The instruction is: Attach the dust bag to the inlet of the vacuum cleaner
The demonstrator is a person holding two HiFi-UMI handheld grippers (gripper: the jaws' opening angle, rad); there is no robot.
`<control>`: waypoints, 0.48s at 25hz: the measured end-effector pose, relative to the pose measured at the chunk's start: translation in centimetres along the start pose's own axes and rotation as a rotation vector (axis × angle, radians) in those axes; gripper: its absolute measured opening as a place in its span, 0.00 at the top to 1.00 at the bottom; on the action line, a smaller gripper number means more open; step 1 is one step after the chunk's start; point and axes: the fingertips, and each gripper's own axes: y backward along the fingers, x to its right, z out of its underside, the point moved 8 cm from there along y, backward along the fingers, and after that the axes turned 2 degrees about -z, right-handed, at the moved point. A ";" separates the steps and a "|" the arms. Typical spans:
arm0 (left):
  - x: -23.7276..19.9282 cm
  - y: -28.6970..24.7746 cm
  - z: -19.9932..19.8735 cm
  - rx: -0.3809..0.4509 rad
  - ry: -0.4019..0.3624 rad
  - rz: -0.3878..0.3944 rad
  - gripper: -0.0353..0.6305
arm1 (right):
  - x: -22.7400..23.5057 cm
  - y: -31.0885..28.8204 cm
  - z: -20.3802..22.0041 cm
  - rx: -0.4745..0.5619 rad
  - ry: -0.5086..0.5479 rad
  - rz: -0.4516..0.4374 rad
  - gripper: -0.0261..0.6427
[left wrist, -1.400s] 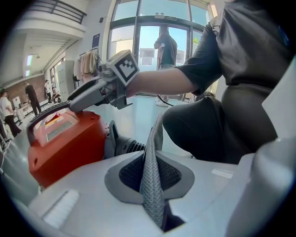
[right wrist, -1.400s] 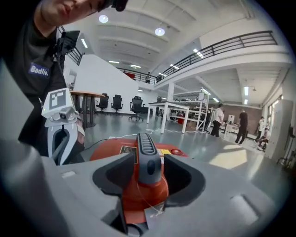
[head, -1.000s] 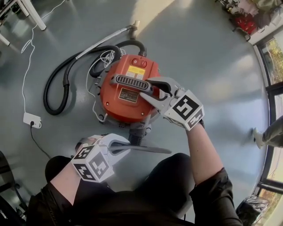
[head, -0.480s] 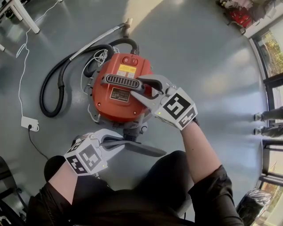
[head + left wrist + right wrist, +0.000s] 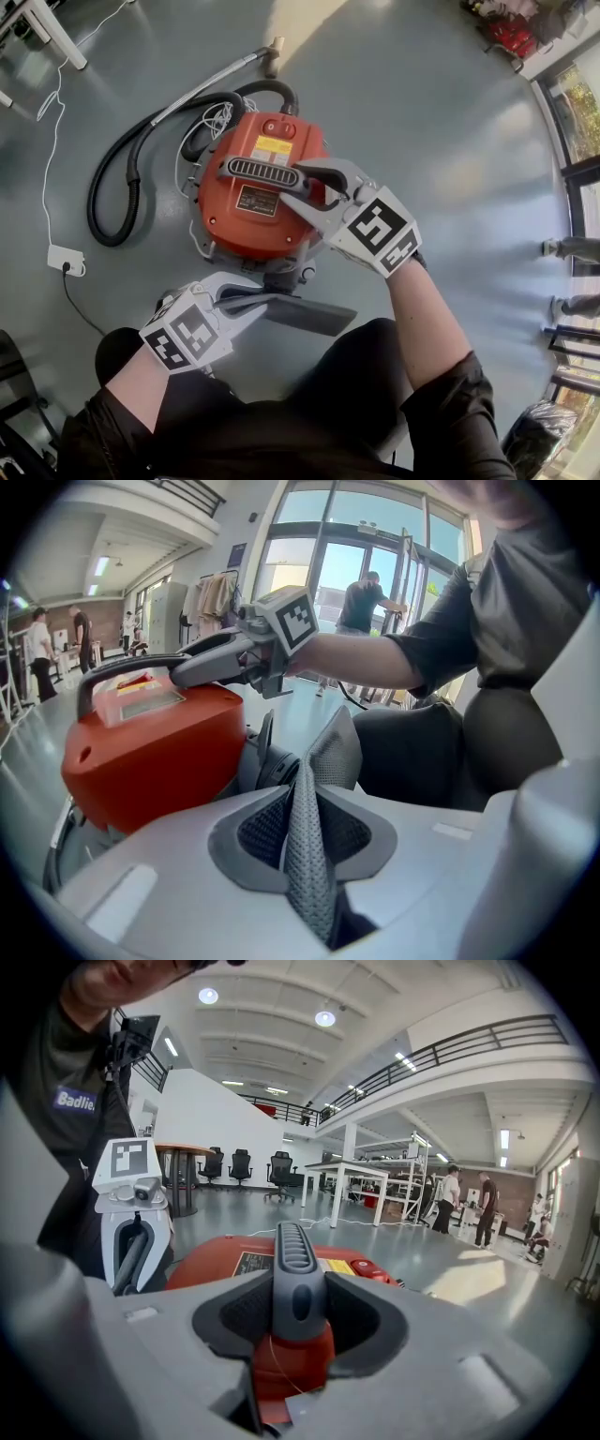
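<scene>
The red vacuum cleaner (image 5: 253, 211) stands on the grey floor in the head view. My right gripper (image 5: 292, 185) is shut on the right end of its dark grey carrying handle (image 5: 262, 172); the handle (image 5: 292, 1269) fills the space between the pads. My left gripper (image 5: 258, 302) sits just in front of the vacuum's grey inlet (image 5: 283, 277). It holds the flat dark grey dust bag (image 5: 314, 316) by one edge, and the bag sticks out to the right. Its jaws are opening, with a fold of the bag's mesh fabric (image 5: 330, 754) still pinched between the pads.
A black hose (image 5: 112, 192) and metal wand (image 5: 211, 82) curl off to the vacuum's left and back. A white power strip (image 5: 66, 257) with its cord lies at the left. Table legs (image 5: 56, 33) stand at the far left. My knees are right behind the bag.
The left gripper has rolled a little, so the dust bag now shows a broader face instead of a thin edge. The right gripper stays on the handle.
</scene>
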 end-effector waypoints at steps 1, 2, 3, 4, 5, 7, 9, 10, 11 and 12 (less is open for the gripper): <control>-0.1 0.1 0.0 0.003 0.013 0.002 0.82 | 0.0 0.0 -0.1 0.000 0.000 -0.002 0.75; -0.2 0.2 0.0 0.004 0.021 0.004 0.82 | 0.0 0.0 -0.1 -0.001 0.000 -0.004 0.75; -0.3 0.2 -0.1 0.003 0.026 0.007 0.82 | -0.1 -0.1 -0.2 -0.003 -0.001 -0.006 0.75; -0.4 0.2 -0.2 0.000 0.029 0.012 0.81 | -0.1 -0.1 -0.3 -0.005 -0.003 -0.007 0.75; -0.5 0.1 -0.3 -0.003 0.029 0.018 0.81 | -0.2 -0.1 -0.3 -0.007 -0.004 -0.007 0.75; -0.4 -0.3 -0.6 -0.011 0.020 0.029 0.81 | -0.4 -0.2 -0.3 -0.014 -0.007 -0.005 0.75; -0.3 -0.6 -0.9 -0.019 0.015 0.029 0.81 | -0.5 -0.3 -0.3 -0.024 -0.009 -0.001 0.75; -0.3 -0.6 -1.0 -0.021 0.016 0.025 0.81 | -0.6 -0.3 -0.3 -0.027 -0.010 0.001 0.75; -0.2 -0.7 -1.1 -0.022 0.017 0.017 0.81 | -0.5 -0.2 -0.4 -0.029 -0.011 0.002 0.75; -0.1 -0.6 -1.2 -0.023 0.016 0.008 0.81 | -0.5 -0.2 -0.4 -0.028 -0.011 0.002 0.75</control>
